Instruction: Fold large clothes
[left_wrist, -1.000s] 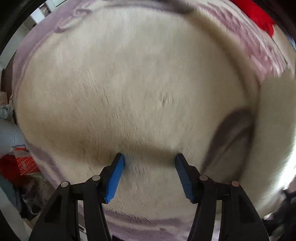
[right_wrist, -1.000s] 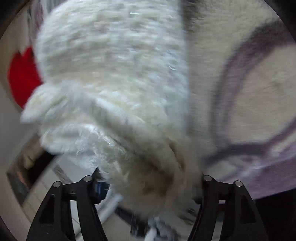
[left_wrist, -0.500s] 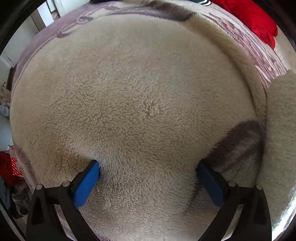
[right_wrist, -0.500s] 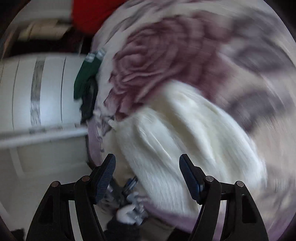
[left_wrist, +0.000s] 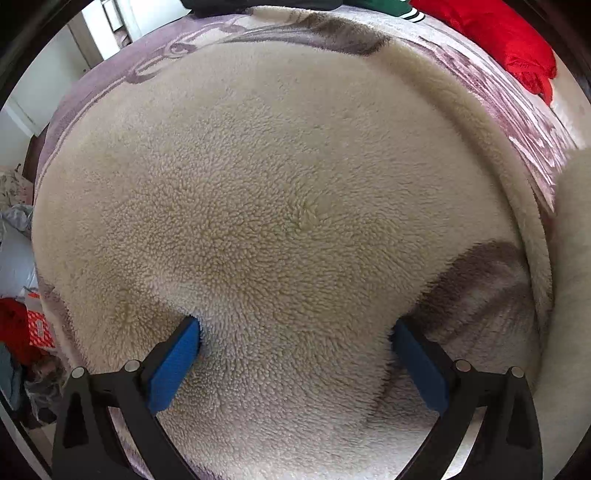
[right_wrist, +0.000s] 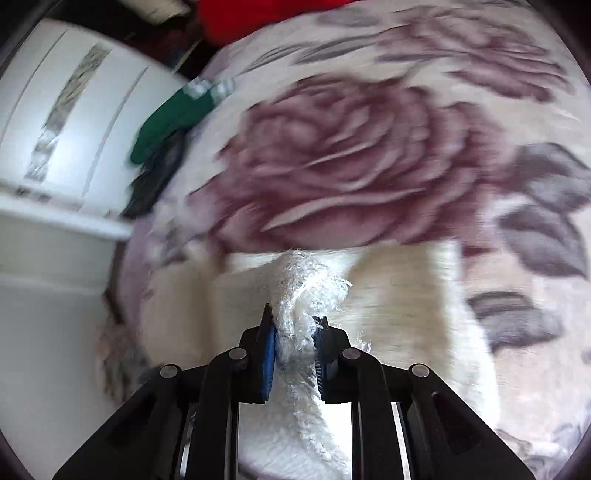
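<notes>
Right wrist view: right gripper (right_wrist: 293, 350) has just closed, clenching white fleece garment (right_wrist: 299, 295) between its pads. Left gripper (left_wrist: 295, 354) released, jaws wide, pressed into cream fleece (left_wrist: 258, 184) below.

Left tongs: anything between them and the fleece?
Nothing visible. The left tongs stand wide open with their pads sunk into the cream fleece, a hump of it bulging up between them. The right tongs are shut on a white fold.
</notes>
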